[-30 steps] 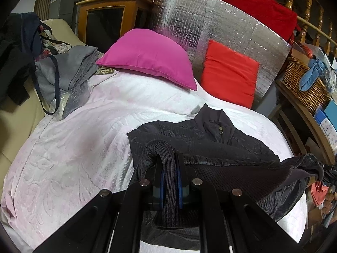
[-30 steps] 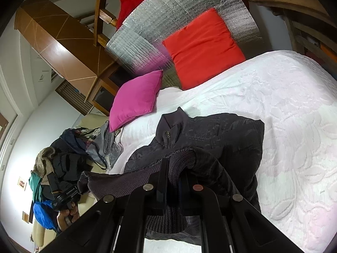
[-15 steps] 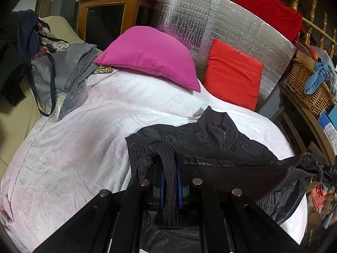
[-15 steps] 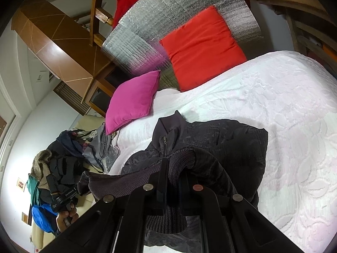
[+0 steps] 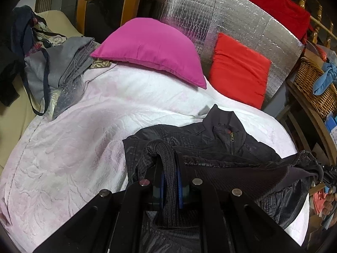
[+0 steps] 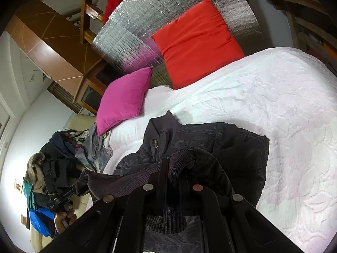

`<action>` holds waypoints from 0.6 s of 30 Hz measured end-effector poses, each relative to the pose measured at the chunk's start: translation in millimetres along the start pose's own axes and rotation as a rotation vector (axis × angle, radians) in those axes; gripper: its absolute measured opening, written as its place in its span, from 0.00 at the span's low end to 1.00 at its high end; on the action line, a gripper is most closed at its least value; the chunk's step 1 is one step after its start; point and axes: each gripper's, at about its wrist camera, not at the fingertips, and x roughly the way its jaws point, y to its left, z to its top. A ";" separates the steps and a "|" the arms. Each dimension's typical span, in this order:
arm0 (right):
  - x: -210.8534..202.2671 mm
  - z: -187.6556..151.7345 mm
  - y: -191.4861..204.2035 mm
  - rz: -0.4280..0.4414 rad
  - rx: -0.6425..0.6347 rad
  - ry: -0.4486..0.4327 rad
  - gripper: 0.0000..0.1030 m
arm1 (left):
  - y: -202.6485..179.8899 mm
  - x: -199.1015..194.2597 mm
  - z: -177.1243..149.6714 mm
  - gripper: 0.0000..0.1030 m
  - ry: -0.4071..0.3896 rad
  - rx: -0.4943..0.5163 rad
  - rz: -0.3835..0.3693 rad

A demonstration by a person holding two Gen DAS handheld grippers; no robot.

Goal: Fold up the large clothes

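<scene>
Your jacket (image 5: 210, 145) lies on the white bedspread (image 5: 73, 147), collar pointing to 12 o'clock toward the pillows, hem lifted at 6 o'clock. Your left gripper (image 5: 169, 181) is clamped on the ribbed hem; your right gripper (image 6: 172, 181) likewise pinches it.

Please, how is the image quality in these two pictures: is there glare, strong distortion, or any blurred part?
Left wrist view: strong fisheye bending with dark corners; the silver foil panel glares, the jacket is sharp, and the left tool frame is only a black shape. Right wrist view: same bending, the scene tilted; the white bedspread looks slightly washed out, and the right tool is dark too.
</scene>
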 end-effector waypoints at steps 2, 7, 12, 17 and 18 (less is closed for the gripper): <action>5.6 2.8 -1.7 -0.006 0.002 0.006 0.07 | 0.2 5.0 2.5 0.10 0.005 -0.003 0.002; 16.7 10.0 -4.6 -0.017 0.005 0.011 0.07 | -1.1 17.1 8.0 0.10 0.017 0.000 0.010; 22.2 19.3 -2.8 -0.021 -0.002 0.011 0.07 | -2.1 25.8 16.5 0.10 0.020 0.006 0.015; 31.7 28.6 -3.3 -0.024 0.001 0.014 0.07 | -3.7 36.6 23.8 0.10 0.025 0.013 0.028; 33.7 30.1 -4.4 -0.025 0.003 0.016 0.07 | -3.5 39.0 24.8 0.10 0.029 0.012 0.029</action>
